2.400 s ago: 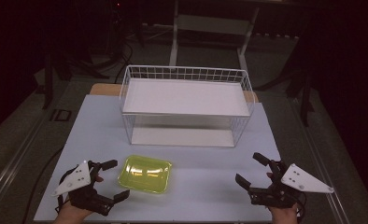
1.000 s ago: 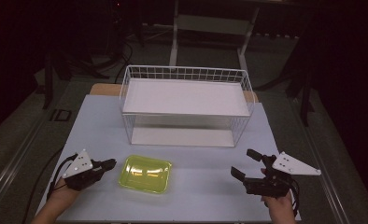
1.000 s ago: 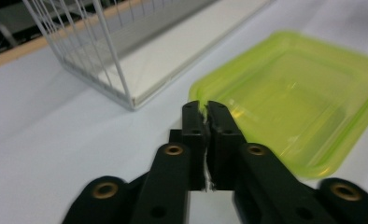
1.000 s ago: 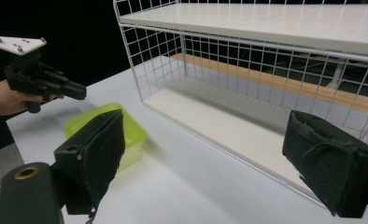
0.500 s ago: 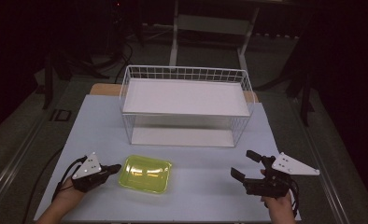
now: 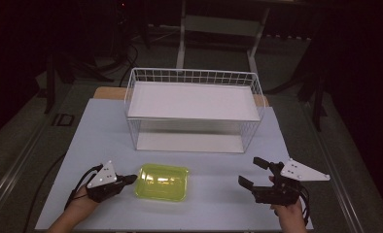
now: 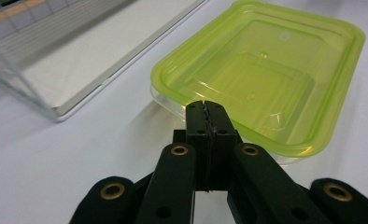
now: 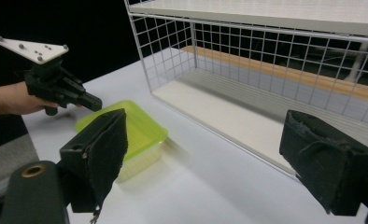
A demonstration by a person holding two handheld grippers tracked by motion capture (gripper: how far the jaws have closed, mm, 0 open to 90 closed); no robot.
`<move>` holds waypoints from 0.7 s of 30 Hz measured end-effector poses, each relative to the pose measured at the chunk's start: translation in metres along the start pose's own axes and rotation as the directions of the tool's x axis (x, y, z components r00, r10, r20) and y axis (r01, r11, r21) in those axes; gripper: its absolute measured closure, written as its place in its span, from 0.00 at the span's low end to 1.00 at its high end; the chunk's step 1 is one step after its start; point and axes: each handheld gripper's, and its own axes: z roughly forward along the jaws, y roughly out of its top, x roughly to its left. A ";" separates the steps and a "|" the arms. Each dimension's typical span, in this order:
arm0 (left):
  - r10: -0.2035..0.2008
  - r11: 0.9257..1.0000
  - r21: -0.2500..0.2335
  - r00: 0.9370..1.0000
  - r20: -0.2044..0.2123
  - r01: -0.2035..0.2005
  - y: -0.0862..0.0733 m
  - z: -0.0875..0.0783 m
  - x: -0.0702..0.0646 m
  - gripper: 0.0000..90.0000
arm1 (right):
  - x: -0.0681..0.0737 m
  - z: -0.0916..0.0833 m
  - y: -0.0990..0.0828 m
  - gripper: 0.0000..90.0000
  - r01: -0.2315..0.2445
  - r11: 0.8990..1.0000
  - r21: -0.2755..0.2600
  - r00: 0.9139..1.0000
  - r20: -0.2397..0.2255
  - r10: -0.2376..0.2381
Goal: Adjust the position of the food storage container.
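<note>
The left gripper, jaws pressed together, pokes at the near edge of the green box lid on the table. It could just shove the light box away. The right gripper waits, jaws wide apart. The wire shelf rack stands behind; nothing blocks the way.

**A dim room around a lit white table**

A pale, matte white rectangular table sat under bright light, while the room beyond it lay almost black. Grey floor ran along both sides of the table. Behind it stood a pale metal frame with upright legs, and dark cables trailed across the floor near thin dark stands.
</note>
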 end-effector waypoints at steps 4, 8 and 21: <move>0.006 1.000 -0.001 1.000 0.029 -0.006 0.004 0.007 -0.006 1.00 | 0.000 -0.001 0.000 0.17 -0.004 1.000 -0.001 1.000 -0.001 0.004; 0.013 1.000 -0.016 0.998 0.056 -0.012 0.009 0.015 -0.015 1.00 | -0.002 -0.001 0.000 0.17 -0.007 1.000 -0.003 1.000 0.006 0.007; 0.057 0.998 0.001 0.998 0.029 -0.057 0.016 0.030 -0.020 1.00 | -0.001 0.001 0.000 0.17 0.002 1.000 0.005 1.000 -0.008 -0.002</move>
